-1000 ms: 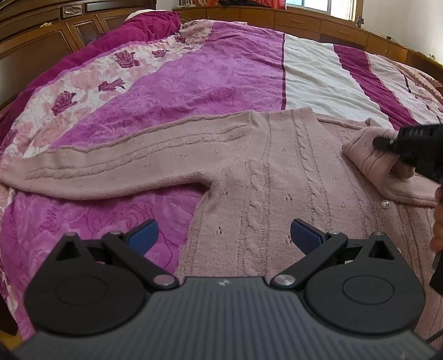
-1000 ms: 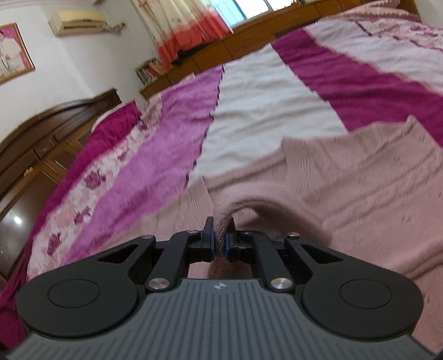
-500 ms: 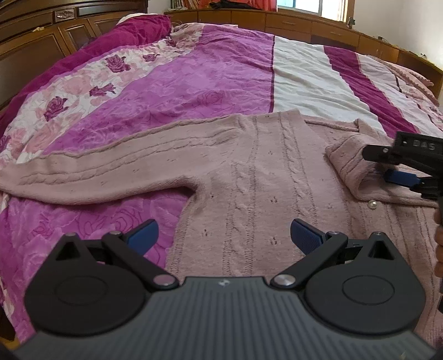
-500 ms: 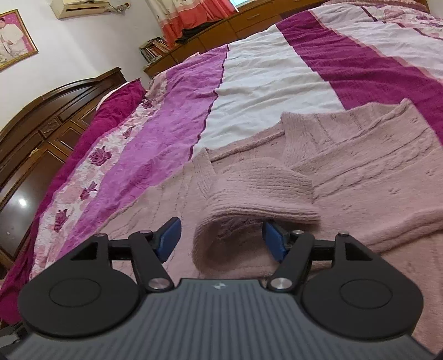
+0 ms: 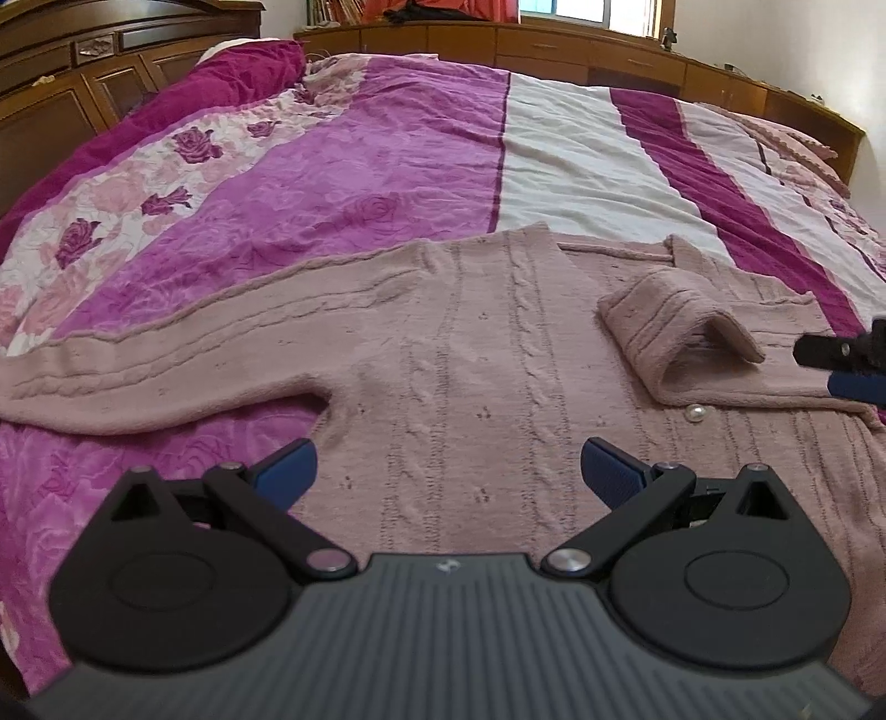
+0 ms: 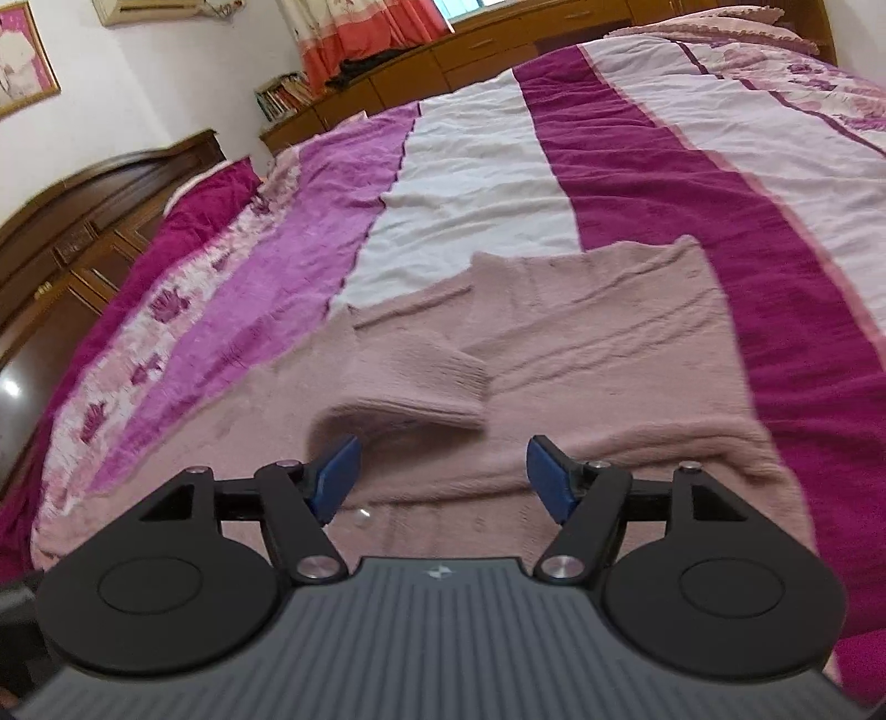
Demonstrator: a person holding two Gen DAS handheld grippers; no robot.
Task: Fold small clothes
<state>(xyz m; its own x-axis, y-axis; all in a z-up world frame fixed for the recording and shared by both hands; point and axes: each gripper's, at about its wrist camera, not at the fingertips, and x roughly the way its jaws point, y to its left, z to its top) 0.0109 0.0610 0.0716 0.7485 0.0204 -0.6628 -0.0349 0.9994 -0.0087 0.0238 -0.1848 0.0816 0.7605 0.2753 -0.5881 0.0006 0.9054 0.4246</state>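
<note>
A pale pink cable-knit cardigan (image 5: 470, 354) lies flat on the bed, with one sleeve (image 5: 183, 354) stretched out to the left. Its other sleeve is folded across the chest, and the cuff (image 5: 670, 327) stands up in a loose arch; it also shows in the right wrist view (image 6: 410, 387). My left gripper (image 5: 446, 471) is open and empty, low over the cardigan's body near the left armpit. My right gripper (image 6: 443, 476) is open and empty, just short of the cuff; its fingertips (image 5: 830, 351) show at the right edge of the left wrist view.
The bed has a bedspread (image 5: 387, 166) striped in magenta, purple and white, with a floral band. Dark wooden cabinets (image 5: 111, 72) stand at the left and a wooden ledge (image 5: 554, 44) runs along the far side. A pearl button (image 5: 694, 412) sits on the cardigan front.
My right gripper was shut on the sleeve cuff a second ago; it has opened, let the cuff drop onto the cardigan's chest and drawn back. My left gripper stayed open.
</note>
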